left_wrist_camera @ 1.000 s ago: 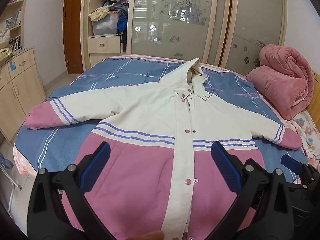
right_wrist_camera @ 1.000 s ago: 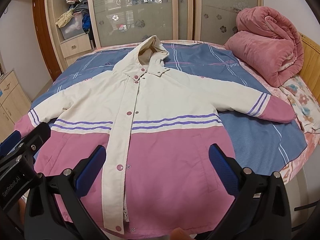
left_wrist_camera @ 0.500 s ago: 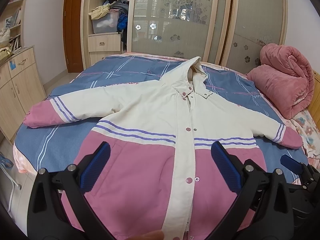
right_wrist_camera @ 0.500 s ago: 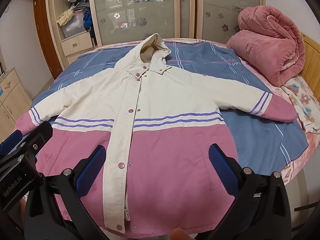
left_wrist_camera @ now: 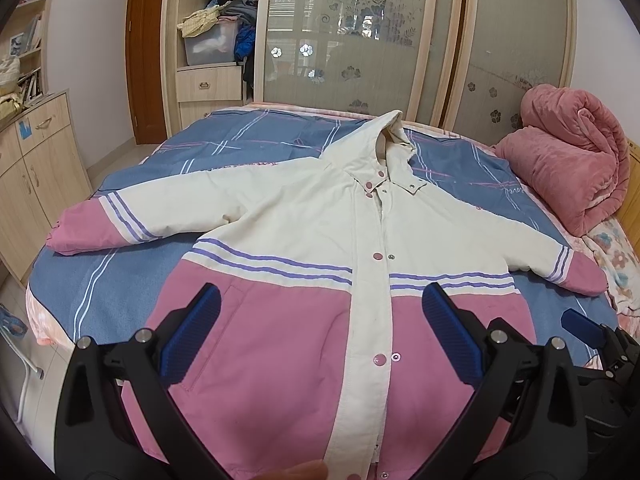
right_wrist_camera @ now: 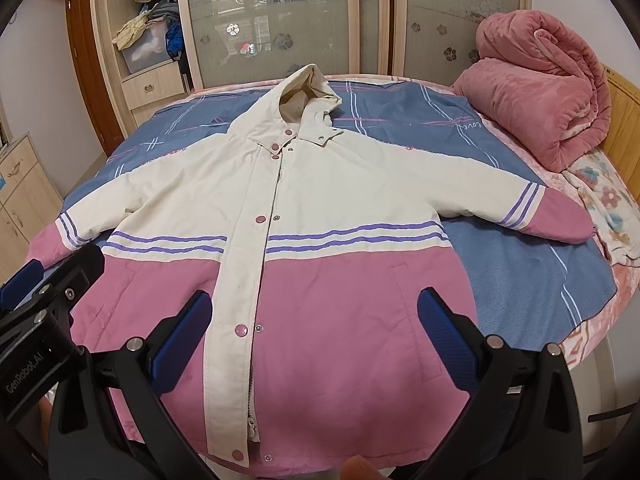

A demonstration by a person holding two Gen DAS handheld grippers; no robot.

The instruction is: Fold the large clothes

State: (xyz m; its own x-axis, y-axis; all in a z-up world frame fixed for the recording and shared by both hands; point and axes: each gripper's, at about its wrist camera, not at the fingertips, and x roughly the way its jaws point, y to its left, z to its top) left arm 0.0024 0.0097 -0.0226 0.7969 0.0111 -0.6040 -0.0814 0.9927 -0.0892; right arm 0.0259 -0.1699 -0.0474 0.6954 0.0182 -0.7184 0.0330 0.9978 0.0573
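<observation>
The cream-and-pink padded cloth jacket [left_wrist_camera: 304, 240] looks matt and smooth, with glossy pink snap buttons [left_wrist_camera: 379, 359]. Under it lies a soft blue striped cotton-like bedsheet [right_wrist_camera: 520, 264]. At upper right, a plush pink fleece blanket [right_wrist_camera: 544, 92]. Frosted glass wardrobe doors [left_wrist_camera: 344, 32] sit in pale wood frames.

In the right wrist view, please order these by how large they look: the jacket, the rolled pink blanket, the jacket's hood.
Largest to smallest, as they look:
1. jacket, spread over most of the bed
2. rolled pink blanket
3. hood
The blanket lies further from the camera than the jacket's body, so it looks smaller than it is.
</observation>
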